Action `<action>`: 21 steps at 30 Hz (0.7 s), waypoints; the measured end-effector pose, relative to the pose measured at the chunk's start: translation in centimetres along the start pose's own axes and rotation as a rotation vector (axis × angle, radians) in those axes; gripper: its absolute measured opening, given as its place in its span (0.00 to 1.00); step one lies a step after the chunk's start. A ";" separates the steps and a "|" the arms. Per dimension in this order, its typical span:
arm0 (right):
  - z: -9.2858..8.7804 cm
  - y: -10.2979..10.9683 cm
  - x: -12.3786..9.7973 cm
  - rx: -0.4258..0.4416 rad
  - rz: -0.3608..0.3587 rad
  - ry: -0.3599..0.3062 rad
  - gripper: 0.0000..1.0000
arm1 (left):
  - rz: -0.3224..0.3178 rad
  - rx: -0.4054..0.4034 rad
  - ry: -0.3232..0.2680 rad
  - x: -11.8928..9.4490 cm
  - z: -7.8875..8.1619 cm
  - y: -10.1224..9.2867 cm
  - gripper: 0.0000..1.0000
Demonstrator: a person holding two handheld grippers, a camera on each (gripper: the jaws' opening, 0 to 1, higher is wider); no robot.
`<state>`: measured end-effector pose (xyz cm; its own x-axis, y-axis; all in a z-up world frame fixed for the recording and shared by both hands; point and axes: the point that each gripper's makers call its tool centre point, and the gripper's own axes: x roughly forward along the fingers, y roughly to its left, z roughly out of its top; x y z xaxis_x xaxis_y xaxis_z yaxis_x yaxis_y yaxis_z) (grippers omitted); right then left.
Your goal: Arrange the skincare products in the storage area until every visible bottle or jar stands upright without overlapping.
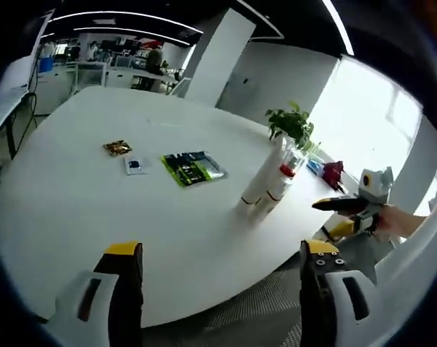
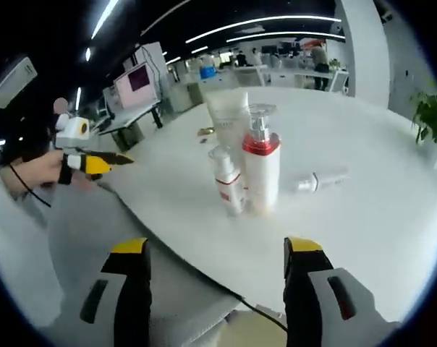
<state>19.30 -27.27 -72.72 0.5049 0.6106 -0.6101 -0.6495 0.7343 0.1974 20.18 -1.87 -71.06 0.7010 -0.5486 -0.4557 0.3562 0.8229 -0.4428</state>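
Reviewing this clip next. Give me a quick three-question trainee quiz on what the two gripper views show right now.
1. True or false: the red-collared pump bottle stands upright on the white table.
2. Multiple choice: the small clear bottle right of the cluster is A) upright, B) lying on its side, C) held in a gripper.
3. Fill in: the green packet lies flat on the table beside a small blue and white ____.

Key
1. True.
2. B.
3. Packet. Neither the left gripper nor the right gripper holds anything; both are open, short of the table.
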 end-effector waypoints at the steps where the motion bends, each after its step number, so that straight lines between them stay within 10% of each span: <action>1: 0.0 0.0 -0.2 0.010 -0.007 -0.004 0.78 | -0.003 0.006 -0.001 -0.3 0.1 0.1 0.87; 21: -0.4 1.6 -2.9 0.060 -0.108 -0.056 1.00 | -0.095 0.071 -0.023 -4.1 0.5 0.2 0.99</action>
<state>16.62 -27.97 -70.95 0.6019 0.5416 -0.5868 -0.5552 0.8120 0.1800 17.70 0.60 -68.84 0.6758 -0.6219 -0.3957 0.4642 0.7761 -0.4269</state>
